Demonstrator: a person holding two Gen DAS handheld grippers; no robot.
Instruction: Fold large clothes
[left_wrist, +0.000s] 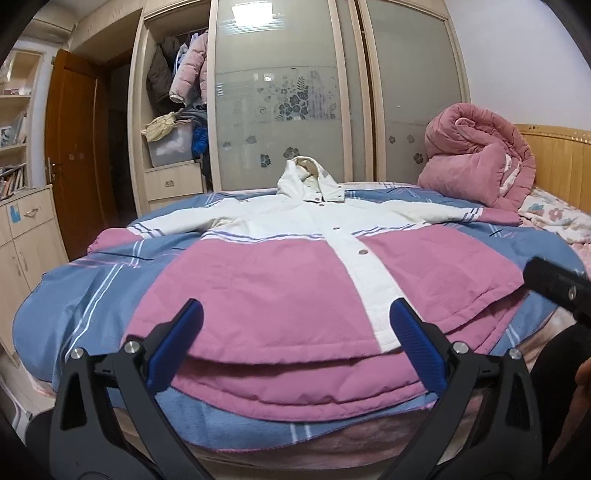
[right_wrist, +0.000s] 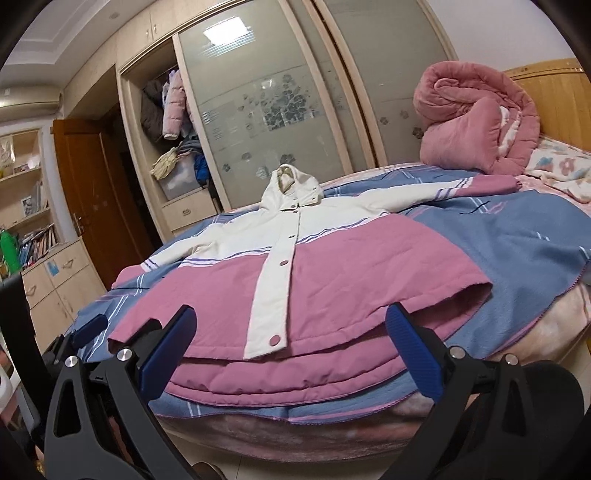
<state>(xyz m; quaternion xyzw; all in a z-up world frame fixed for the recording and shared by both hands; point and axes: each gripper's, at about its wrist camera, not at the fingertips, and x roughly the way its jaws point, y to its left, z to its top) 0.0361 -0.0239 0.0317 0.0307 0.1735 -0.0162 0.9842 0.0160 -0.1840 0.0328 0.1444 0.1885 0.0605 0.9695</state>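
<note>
The left gripper (left_wrist: 295, 317) and right gripper (right_wrist: 291, 325) are hovering at the near bed edge, jaws spread wide, gripping nothing. Just beyond, the pink-and-white jacket (left_wrist: 280, 273) is lying flat, face up, on the blue blanket (left_wrist: 92, 291), sleeves outstretched. Farther back, a rolled pink quilt (left_wrist: 476, 162) is resting near the headboard (left_wrist: 561, 162).

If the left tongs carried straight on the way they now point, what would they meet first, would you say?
Most likely the pink hem of the hooded coat lying on the bed; the open left tongs already frame its near edge, though the exact depth is unclear.
</note>
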